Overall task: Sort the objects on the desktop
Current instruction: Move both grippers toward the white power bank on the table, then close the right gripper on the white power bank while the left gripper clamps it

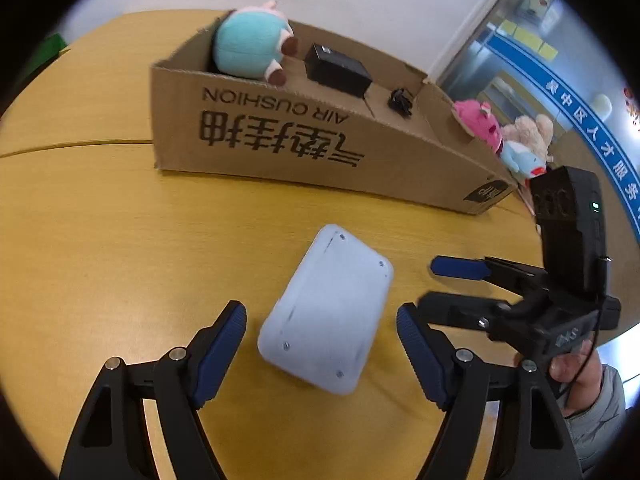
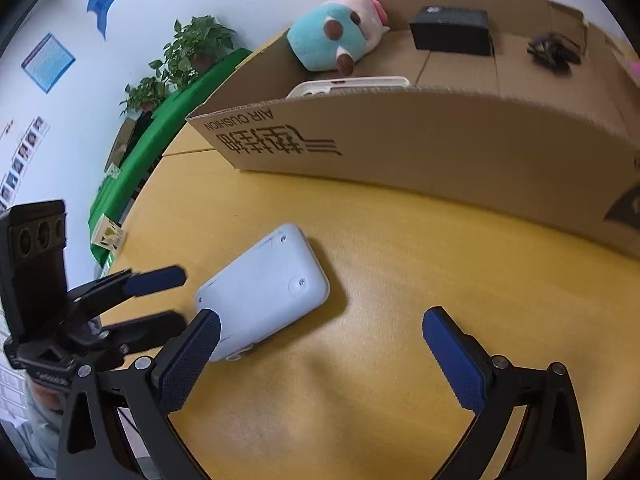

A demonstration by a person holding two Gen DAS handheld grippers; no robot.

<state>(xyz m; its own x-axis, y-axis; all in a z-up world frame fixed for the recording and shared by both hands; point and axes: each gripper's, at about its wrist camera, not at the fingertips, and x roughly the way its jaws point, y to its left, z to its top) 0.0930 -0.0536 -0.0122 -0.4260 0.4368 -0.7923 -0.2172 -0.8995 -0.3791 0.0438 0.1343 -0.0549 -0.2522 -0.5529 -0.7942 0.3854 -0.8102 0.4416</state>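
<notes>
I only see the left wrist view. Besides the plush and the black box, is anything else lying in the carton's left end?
Observer: Yes. A white case lies behind the carton's near wall, beside the plush.
Operator: And that green patch past the table's far left?
Observer: It is a green-covered surface with potted plants standing on it.

Both wrist cameras look steeply down, close over the table (image 1: pixel 100 240); both see the white device (image 1: pixel 326 310) ahead and the cardboard box (image 2: pixel 440 148) beyond.
</notes>
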